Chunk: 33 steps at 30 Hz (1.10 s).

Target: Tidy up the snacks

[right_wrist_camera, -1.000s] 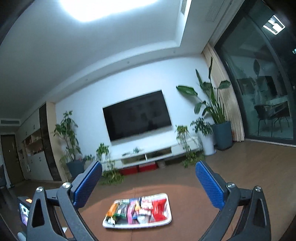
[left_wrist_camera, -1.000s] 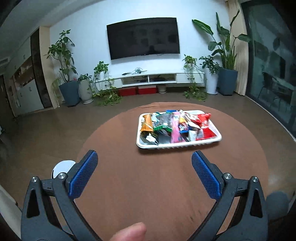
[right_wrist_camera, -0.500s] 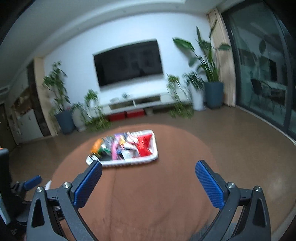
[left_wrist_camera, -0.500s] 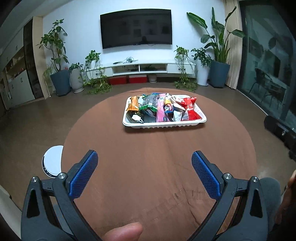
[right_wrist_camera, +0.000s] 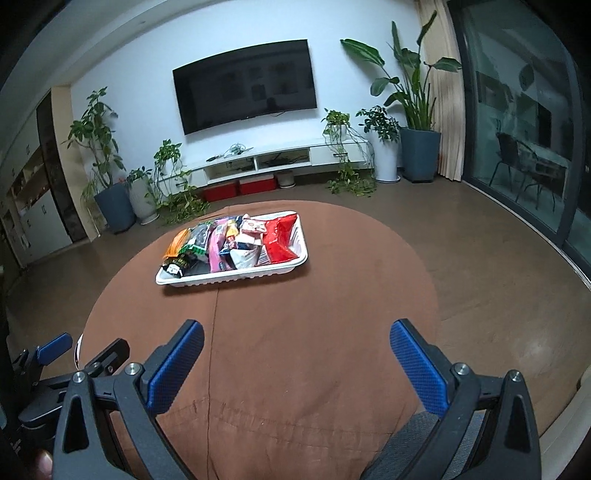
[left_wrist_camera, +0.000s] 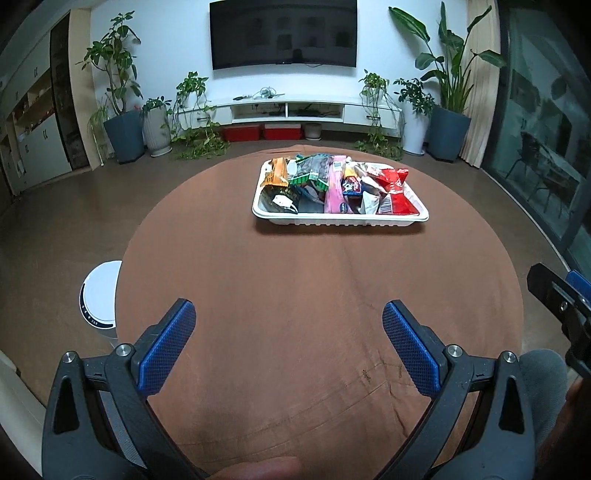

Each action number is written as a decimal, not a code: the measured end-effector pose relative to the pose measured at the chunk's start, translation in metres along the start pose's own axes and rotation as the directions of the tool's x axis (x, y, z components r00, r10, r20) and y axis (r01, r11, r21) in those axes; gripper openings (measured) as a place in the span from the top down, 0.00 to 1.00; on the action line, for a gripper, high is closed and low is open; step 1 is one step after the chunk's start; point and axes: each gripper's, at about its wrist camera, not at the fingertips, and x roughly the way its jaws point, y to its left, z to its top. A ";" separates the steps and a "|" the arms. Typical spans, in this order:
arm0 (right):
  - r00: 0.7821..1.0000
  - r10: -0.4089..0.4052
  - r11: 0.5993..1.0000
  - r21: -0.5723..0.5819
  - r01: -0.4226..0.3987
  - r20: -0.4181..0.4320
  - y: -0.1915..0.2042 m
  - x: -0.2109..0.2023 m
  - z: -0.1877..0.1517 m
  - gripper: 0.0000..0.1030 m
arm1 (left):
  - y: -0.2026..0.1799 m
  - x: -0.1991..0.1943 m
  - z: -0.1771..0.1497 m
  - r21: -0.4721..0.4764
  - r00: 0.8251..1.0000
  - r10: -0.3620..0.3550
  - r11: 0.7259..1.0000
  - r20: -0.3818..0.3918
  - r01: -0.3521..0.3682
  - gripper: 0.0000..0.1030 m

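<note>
White tray (left_wrist_camera: 340, 220) of mixed snack packets (left_wrist_camera: 334, 181): frame centre, on brown round surface (left_wrist_camera: 295, 295). Left gripper (left_wrist_camera: 288, 325), right gripper (right_wrist_camera: 295, 345): fingers spread, empty. Risk: crowded overlapping packets, likely double pick or spill.

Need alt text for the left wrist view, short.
An open left gripper hovers over a round brown table, empty, facing a white tray heaped with snack packets. Behind are a wall TV and potted plants; the right gripper edges in at right.
</note>
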 end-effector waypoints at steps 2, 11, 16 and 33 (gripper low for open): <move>1.000 0.004 1.000 -0.009 -0.004 -0.007 0.003 0.002 -0.001 0.00 | 0.002 0.003 -0.001 -0.004 1.000 -0.003 1.000 -0.007 0.003 0.00; 1.000 0.009 0.999 -0.043 -0.011 -0.029 0.014 0.004 -0.004 0.00 | 0.005 0.006 -0.002 -0.008 1.000 -0.005 1.000 -0.013 0.005 0.00; 0.999 0.012 0.998 -0.053 -0.014 -0.037 0.017 0.005 -0.005 0.00 | 0.005 0.009 -0.003 -0.006 1.000 -0.006 1.000 -0.016 0.006 0.00; 0.999 0.016 0.998 -0.064 -0.020 -0.048 0.019 0.004 -0.008 0.00 | 0.006 0.010 -0.003 -0.007 1.000 -0.005 1.000 -0.014 0.005 0.00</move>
